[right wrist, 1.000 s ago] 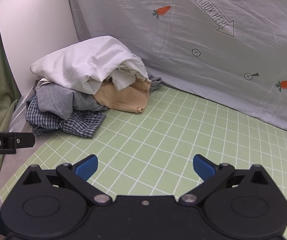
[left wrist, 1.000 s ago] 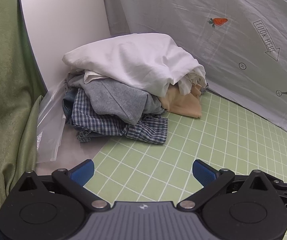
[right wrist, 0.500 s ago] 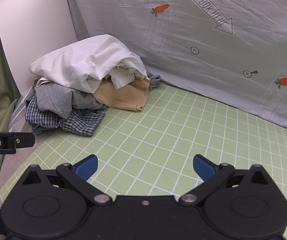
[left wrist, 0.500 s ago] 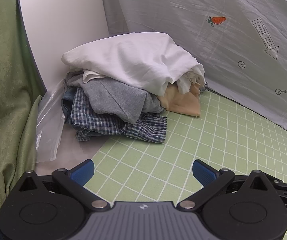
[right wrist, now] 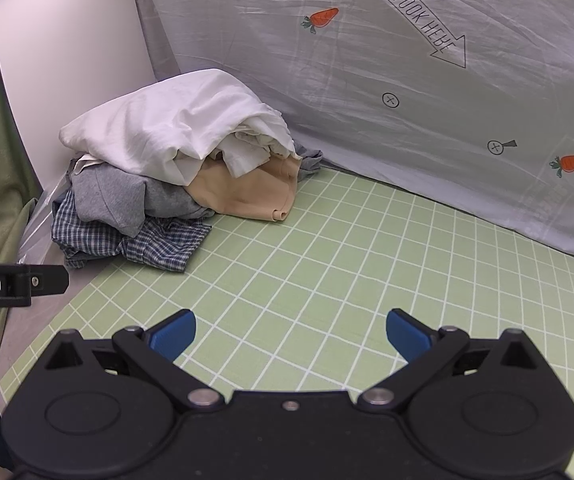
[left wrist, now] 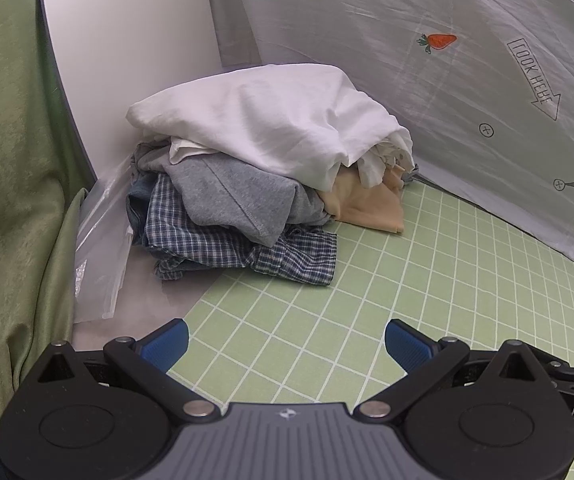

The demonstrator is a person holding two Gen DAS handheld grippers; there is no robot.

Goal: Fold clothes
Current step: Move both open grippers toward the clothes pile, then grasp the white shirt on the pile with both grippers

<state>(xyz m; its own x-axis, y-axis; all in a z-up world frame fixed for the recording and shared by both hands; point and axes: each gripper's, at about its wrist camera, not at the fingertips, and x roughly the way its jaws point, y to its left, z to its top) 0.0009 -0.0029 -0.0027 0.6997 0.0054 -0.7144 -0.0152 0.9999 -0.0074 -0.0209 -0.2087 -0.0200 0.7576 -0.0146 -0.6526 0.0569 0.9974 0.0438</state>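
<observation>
Pile cornered, mat bare beyond

The left gripper has a black body, a ribbed grey centre plate and blue pads. The right gripper is all black, with silver pivot screws and blue pads.

Right black two-finger gripper with blue pads hangs wide apart over the green grid mat. Heap of crumpled clothes, white shirt on top, fills the mat's far left corner.
</observation>
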